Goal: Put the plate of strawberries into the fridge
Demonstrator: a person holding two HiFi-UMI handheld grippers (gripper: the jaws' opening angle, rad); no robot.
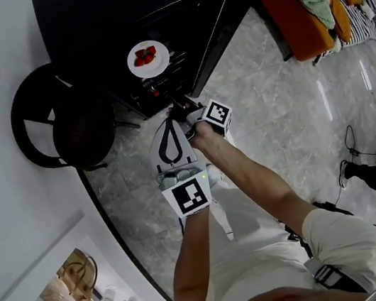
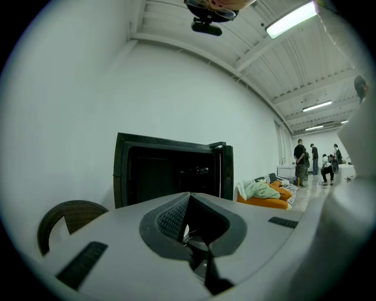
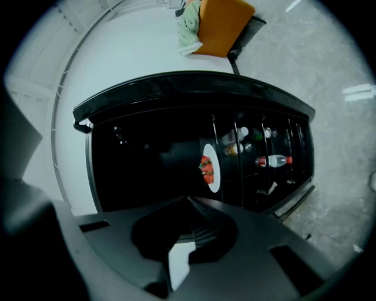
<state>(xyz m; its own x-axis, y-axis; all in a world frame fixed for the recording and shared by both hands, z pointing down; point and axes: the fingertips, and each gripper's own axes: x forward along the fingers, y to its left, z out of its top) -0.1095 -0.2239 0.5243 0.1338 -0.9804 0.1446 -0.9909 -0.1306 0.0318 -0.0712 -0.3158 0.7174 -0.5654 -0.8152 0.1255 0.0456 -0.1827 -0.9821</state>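
Note:
The white plate of strawberries (image 1: 148, 58) rests on a shelf inside the open black fridge (image 1: 87, 27). In the right gripper view, which is rolled sideways, the plate (image 3: 210, 166) stands on edge inside the dark cabinet. My right gripper (image 1: 177, 105) (image 3: 188, 201) hangs just in front of the fridge's opening, a short way from the plate, shut with nothing in it. My left gripper (image 1: 169, 123) (image 2: 189, 196) is held behind and beside the right one, aimed at the fridge (image 2: 167, 173). Its jaws meet at the tips and hold nothing.
The fridge door (image 1: 222, 14) stands swung open to the right, with bottles (image 3: 273, 160) on its racks. A dark wicker chair (image 1: 61, 125) (image 2: 64, 220) is left of the fridge. An orange sofa (image 1: 294, 16) with clothes lies at the right. People (image 2: 301, 160) stand far off.

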